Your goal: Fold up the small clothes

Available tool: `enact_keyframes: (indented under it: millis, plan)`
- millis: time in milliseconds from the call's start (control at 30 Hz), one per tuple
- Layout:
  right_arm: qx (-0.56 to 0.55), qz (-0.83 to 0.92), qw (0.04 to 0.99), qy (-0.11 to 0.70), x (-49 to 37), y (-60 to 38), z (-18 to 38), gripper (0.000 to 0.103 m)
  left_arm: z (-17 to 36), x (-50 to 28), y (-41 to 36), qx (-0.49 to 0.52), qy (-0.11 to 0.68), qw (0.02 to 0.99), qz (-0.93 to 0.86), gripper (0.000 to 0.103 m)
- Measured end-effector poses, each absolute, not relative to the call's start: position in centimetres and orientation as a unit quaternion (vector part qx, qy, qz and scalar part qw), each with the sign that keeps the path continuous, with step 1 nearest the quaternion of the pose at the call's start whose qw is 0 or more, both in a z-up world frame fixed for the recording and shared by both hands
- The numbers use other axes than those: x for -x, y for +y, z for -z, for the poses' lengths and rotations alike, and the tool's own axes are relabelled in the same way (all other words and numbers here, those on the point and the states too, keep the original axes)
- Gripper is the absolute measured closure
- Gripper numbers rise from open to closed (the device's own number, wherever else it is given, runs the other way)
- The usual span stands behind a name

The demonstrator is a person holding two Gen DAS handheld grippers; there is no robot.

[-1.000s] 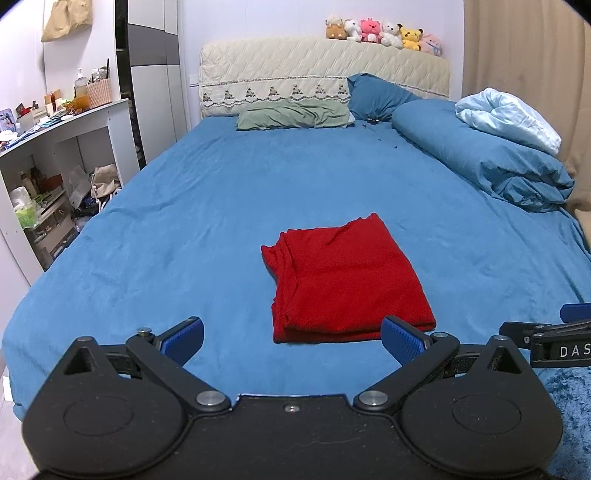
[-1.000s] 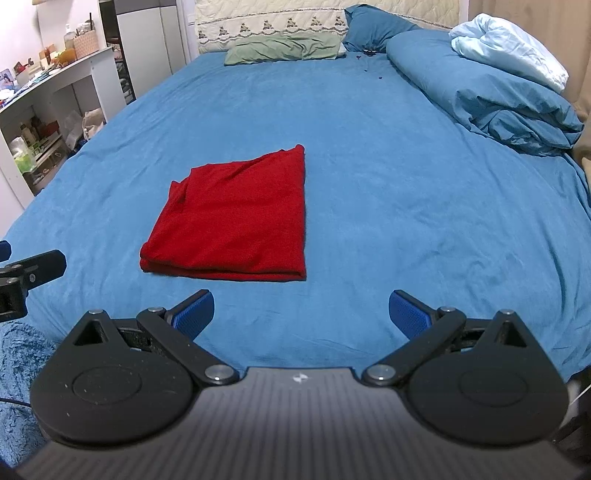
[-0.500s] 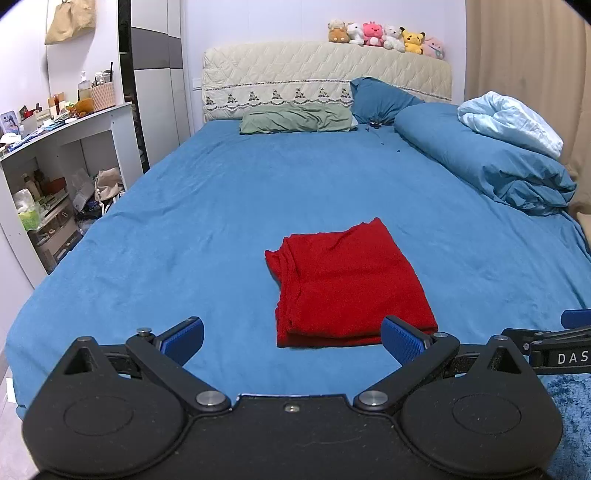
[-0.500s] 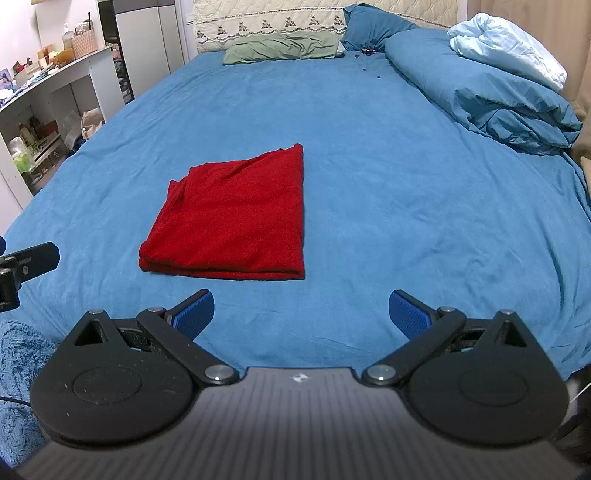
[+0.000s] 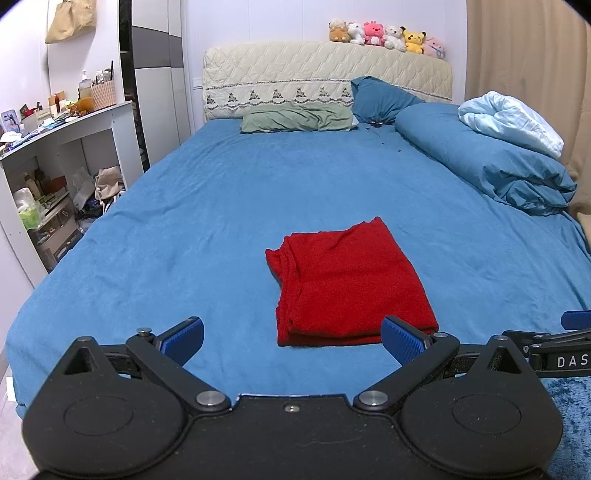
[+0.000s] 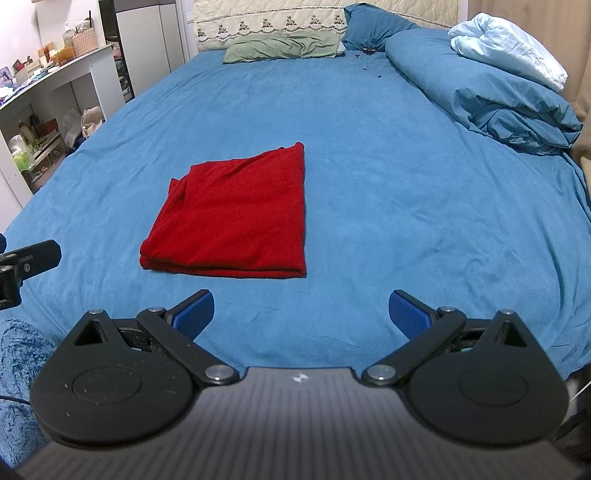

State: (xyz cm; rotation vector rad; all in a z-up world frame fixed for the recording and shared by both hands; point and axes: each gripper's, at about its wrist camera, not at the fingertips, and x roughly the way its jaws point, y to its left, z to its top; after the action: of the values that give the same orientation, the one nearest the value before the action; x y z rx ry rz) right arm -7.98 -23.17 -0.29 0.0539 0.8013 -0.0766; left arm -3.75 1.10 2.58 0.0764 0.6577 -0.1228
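Blue bedsheet [image 5: 221, 229] covers a wide bed that fills both views, with a cream quilted headboard [image 5: 325, 74] at twelve o'clock and a row of small plush toys [image 5: 386, 35] along its top. At two o'clock lies a rolled dark blue duvet [image 6: 487, 85] with a pale blue blanket [image 6: 509, 46] on it. At ten o'clock stands a white shelf unit [image 5: 70, 147] crowded with small items. A folded red cloth garment [image 6: 236, 218] lies flat on the sheet near the foot of the bed, in a rough rectangle with layered edges at its left side. The left gripper [image 5: 291, 338] hovers just short of the garment, its blue-padded fingers [image 5: 183, 334] spread wide and empty. The right gripper [image 6: 301, 314], at the garment's right, likewise has its fingers [image 6: 408, 314] released, touching nothing.
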Motion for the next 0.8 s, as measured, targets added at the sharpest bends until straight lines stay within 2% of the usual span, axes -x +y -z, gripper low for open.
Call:
enact_keyframes:
  millis: [800]
  plan:
    - [-0.023, 0.038, 0.919, 0.391, 8.18, -22.38, 0.57, 0.0, -2.5, 3.83, 0.19, -0.05, 0.316, 0.946, 0.055, 0.0]
